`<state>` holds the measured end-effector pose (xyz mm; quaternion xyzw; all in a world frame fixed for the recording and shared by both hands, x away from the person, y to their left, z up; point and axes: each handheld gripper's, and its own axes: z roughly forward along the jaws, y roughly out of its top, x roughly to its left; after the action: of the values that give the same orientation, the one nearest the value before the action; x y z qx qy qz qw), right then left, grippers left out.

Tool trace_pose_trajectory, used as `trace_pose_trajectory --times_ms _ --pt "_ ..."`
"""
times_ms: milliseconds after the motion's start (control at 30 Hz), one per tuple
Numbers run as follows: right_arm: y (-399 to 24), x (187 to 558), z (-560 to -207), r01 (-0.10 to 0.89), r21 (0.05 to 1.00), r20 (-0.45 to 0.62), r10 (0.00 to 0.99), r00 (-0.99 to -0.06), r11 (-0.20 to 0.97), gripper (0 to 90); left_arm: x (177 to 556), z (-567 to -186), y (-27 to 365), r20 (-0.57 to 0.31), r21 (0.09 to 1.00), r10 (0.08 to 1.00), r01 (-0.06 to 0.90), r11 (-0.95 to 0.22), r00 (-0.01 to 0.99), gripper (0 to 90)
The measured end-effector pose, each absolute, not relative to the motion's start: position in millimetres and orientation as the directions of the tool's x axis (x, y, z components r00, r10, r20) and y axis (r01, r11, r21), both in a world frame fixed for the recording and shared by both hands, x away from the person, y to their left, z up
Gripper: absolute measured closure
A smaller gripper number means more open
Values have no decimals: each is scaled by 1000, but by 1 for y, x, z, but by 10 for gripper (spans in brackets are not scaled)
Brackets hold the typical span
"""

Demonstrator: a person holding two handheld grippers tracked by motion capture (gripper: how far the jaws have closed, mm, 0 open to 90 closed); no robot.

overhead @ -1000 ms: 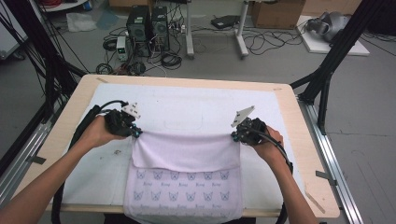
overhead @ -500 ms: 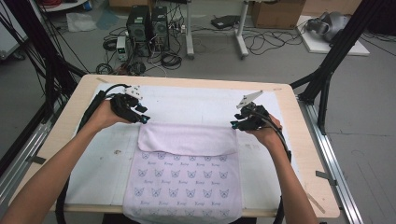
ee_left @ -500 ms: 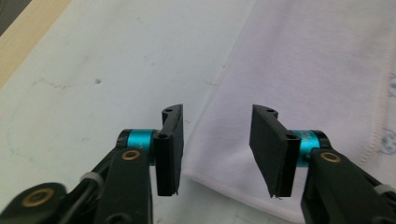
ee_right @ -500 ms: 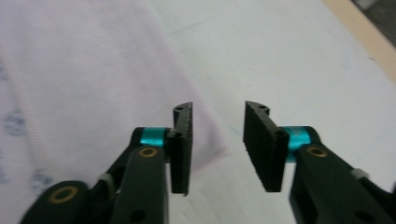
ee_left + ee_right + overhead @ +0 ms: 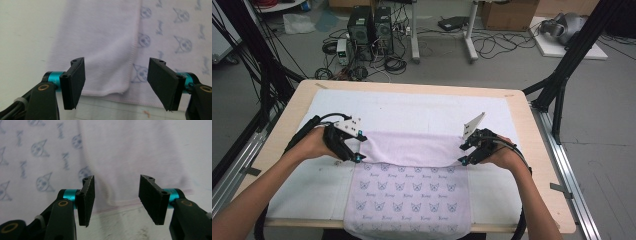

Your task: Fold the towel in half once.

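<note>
On the left, the left gripper (image 5: 353,150) has just been opening its jaws, and in its own view they stand apart above the corner of the pale lilac terry towel printed with small cat faces (image 5: 412,185), with nothing pinched between them. A second ago that gripper was clamped on the towel's far edge; the edge now lies folded back over the printed face, forming a plain band (image 5: 409,149) across the middle of the table. Judging by this, one fold is laid and released (the next grip has yet to be taken).

On the right, the right gripper (image 5: 468,152) has likewise just been opening, its jaws parted over the fold's other corner (image 5: 117,195) without pressing it.

The towel lies on a white cloth-covered wooden table (image 5: 537,165), its near end hanging over the edge. Nothing else sits on the table; computer towers (image 5: 371,25) and loose cables (image 5: 497,45) lie on the floor, well apart.
</note>
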<state>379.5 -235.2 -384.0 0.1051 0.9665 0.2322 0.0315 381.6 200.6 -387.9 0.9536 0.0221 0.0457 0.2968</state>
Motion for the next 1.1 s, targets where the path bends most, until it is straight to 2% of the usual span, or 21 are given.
trace_pose_trajectory --times_ms 133,367,500,667,933,1100 --pt "-230 375 -390 161 408 -9 180 -984 899 535 375 -397 197 111 526 45 -20 -850 993 326" --pt "-225 376 -395 113 366 -32 134 -990 924 595 374 -404 194 147 468 22 -50 -882 989 406" --pt "-221 377 -400 89 340 -25 104 -994 936 680 374 -407 192 171 438 30 -48 -898 985 471" --pt "-218 378 -401 67 316 -39 84 -996 946 844 373 -410 190 186 387 32 -43 -921 982 574" --pt "-220 379 -401 71 341 -5 78 -997 937 868 372 -408 188 149 363 79 20 -931 986 859" --pt "-222 378 -397 60 358 -19 71 -997 932 870 372 -404 187 128 361 96 44 -932 987 881"
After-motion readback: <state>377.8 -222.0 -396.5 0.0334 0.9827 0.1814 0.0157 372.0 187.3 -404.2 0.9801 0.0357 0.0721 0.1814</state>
